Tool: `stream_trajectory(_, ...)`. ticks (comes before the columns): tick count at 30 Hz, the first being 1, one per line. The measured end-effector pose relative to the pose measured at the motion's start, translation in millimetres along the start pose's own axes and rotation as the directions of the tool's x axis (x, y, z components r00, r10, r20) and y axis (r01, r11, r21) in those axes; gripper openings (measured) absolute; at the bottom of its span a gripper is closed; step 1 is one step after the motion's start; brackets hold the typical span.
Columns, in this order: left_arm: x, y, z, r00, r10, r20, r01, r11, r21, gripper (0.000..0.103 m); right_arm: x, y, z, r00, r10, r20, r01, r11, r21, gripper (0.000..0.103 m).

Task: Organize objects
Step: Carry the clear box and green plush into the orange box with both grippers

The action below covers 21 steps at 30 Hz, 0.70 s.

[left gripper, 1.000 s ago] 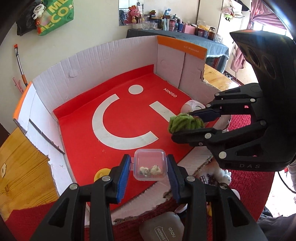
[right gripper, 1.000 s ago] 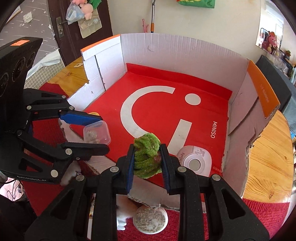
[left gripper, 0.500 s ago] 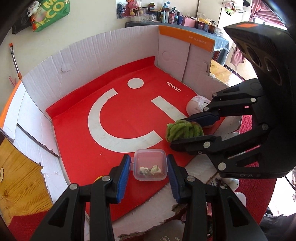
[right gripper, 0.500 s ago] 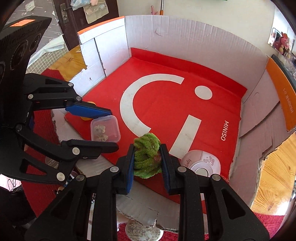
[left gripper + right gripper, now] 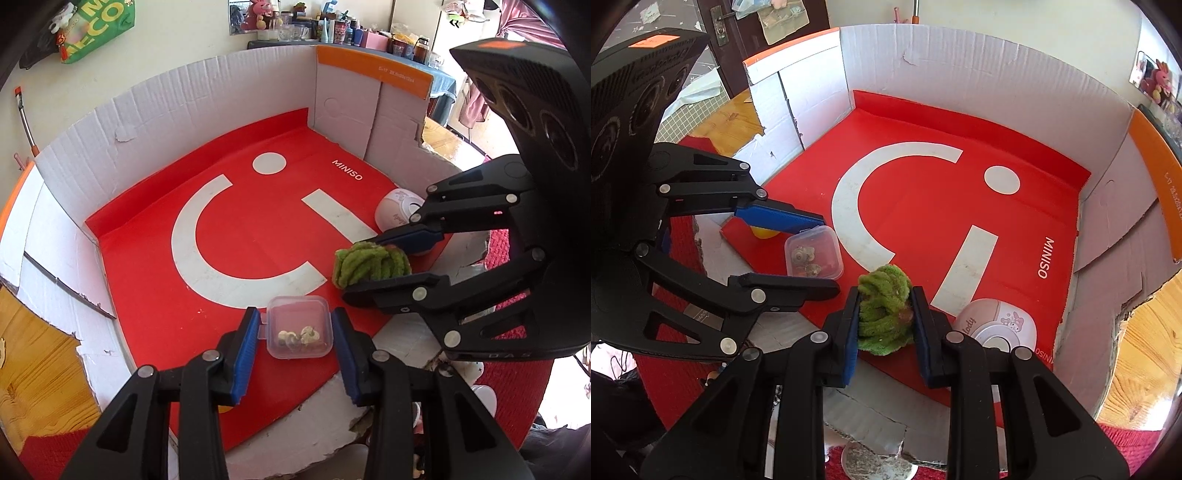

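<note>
Inside the open cardboard box with white walls and orange rim strips [image 5: 207, 110], a red liner sheet [image 5: 155, 295] is laid, printed with a white smile mark and the word "MINISO". Over its near edge two items are held side by side. A small square clear plastic container with a lid tab [image 5: 298, 326], holding a few pale shell-like pieces, is gripped between the blue pads of the left gripper [image 5: 295, 341]; its tab is turned toward the left pad, and no long axis is evident. A green twisted chenille bundle [image 5: 884, 312] is squeezed tightly in the right gripper [image 5: 884, 325]; its longer side is seen running along the fingers in the left wrist view. Near the right wall a round pale pink gadget [image 5: 997, 325] is set, marked with a cartoon rabbit and partly hidden script ending "ody". A yellow object [image 5: 762, 232] is partly hidden behind the left gripper.
</note>
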<state>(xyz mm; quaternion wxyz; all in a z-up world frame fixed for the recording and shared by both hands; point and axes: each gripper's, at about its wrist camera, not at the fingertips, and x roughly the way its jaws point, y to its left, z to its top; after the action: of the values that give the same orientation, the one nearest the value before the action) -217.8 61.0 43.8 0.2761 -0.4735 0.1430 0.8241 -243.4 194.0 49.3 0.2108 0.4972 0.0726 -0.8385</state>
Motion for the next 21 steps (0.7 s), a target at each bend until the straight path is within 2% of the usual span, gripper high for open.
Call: stream_trajectory(21,0.9,-1.6,1.4,1.000,0.005,0.000,-0.005,1.000,0.005,0.044,-0.8,6.1,2.9,1.000,-0.024,-0.014,0.024,0.999,-0.026,0.026)
